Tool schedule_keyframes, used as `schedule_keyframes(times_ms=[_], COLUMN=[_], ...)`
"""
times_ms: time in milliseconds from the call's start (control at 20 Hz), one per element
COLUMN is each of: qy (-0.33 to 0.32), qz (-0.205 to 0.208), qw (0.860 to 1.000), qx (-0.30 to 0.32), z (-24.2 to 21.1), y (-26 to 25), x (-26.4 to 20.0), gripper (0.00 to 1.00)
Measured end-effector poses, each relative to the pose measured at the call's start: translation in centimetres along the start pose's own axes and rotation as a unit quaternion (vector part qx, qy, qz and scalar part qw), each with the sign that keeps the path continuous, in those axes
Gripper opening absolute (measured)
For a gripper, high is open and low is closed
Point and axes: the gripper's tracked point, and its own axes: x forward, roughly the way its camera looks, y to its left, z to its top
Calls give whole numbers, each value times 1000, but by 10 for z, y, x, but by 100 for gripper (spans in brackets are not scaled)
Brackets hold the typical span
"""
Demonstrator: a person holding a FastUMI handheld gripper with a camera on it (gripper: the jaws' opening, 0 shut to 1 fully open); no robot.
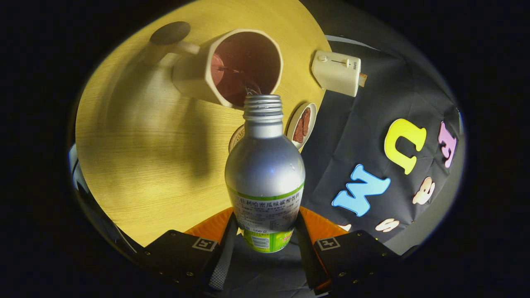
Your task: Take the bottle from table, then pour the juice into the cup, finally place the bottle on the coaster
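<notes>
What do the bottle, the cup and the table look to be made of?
The bottle, held between the gripper fingers: likely aluminium, silver satin sheen, threaded neck, paper-like label. The cup: probably glazed ceramic or plastic, cream, smooth and faceted. The table: wood or wood-look laminate, pale straight grain.

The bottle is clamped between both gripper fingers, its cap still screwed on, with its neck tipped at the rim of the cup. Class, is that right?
Not quite. The gripper view shows the bottle has no cap: its threaded mouth is open. The rest holds: the gripper clamps it with both fingers, neck at the rim of the cup.
</notes>
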Motion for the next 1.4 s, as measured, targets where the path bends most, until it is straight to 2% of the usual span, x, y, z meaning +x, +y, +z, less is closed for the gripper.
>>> schedule_keyframes(times_ms=[700,1400], qy=[24,40], qz=[22,22], qw=[999,996], qx=[-27,-77], z=[-1,2], y=[-6,-18], x=[-7,-9], gripper=[72,72])
